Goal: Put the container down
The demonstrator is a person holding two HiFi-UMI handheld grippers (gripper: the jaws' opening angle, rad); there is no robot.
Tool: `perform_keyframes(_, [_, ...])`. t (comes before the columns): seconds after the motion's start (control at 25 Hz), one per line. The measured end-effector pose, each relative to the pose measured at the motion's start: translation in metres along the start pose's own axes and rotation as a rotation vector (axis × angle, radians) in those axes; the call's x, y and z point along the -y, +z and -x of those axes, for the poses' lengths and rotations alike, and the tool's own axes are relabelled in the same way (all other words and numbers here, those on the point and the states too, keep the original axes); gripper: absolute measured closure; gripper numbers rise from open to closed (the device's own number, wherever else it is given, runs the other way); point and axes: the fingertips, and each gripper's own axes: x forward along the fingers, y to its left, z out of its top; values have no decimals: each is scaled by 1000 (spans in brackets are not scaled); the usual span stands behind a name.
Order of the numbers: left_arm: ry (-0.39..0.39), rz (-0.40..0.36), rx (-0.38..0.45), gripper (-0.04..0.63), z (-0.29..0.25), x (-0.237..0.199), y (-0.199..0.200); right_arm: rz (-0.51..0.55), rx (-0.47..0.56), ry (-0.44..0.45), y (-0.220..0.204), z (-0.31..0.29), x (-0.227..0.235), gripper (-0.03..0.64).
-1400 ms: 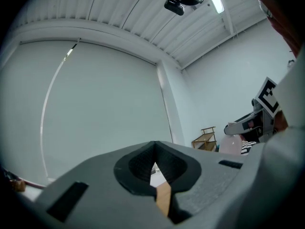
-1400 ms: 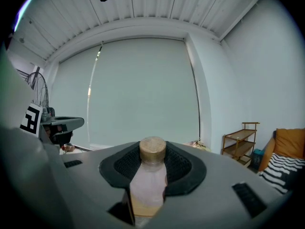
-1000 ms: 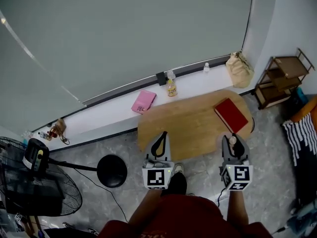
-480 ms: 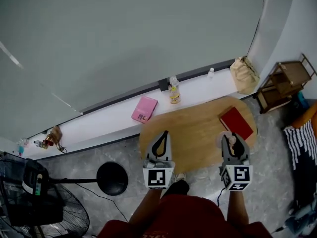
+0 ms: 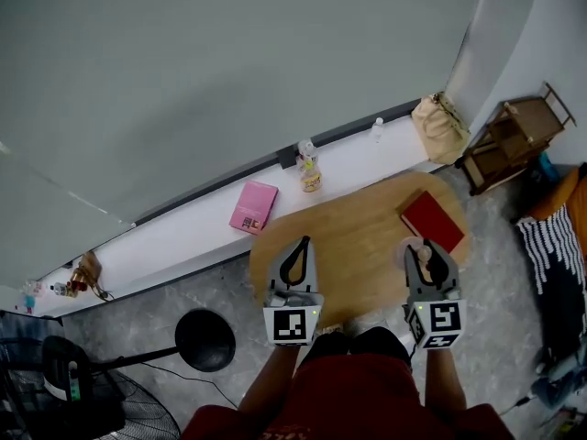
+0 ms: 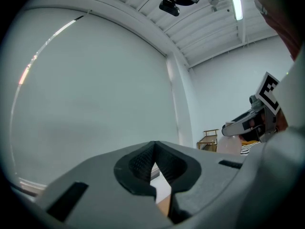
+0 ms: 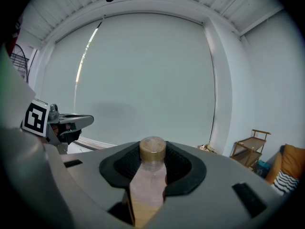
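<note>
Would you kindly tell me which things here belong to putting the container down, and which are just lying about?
Job in hand: container, clamped between the jaws of the right gripper; wooden table.
Lying about: red book on the table; pink book, bottle and paper bag along the wall; wooden shelf.

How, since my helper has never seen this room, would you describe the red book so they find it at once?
Find the oval wooden table by the long white ledge. The red book lies flat at the table's right end, nearest the wooden shelf unit. Unlike the pink book up on the ledge, it is deep red and on the tabletop.
</note>
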Motion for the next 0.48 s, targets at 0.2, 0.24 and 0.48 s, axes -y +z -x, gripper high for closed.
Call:
perform_keyframes(0.2, [-32, 21, -6, 591, -17, 6, -10, -9, -19, -13, -8, -12, 4, 480])
perform_keyframes(0.24, [-37, 24, -11, 591, -21, 7, -13, -15, -22, -15, -10, -14, 5, 480])
perform_keyframes(0.48, [-64, 17, -42, 591, -48, 19, -34, -38, -35, -25, -25, -33, 23, 480])
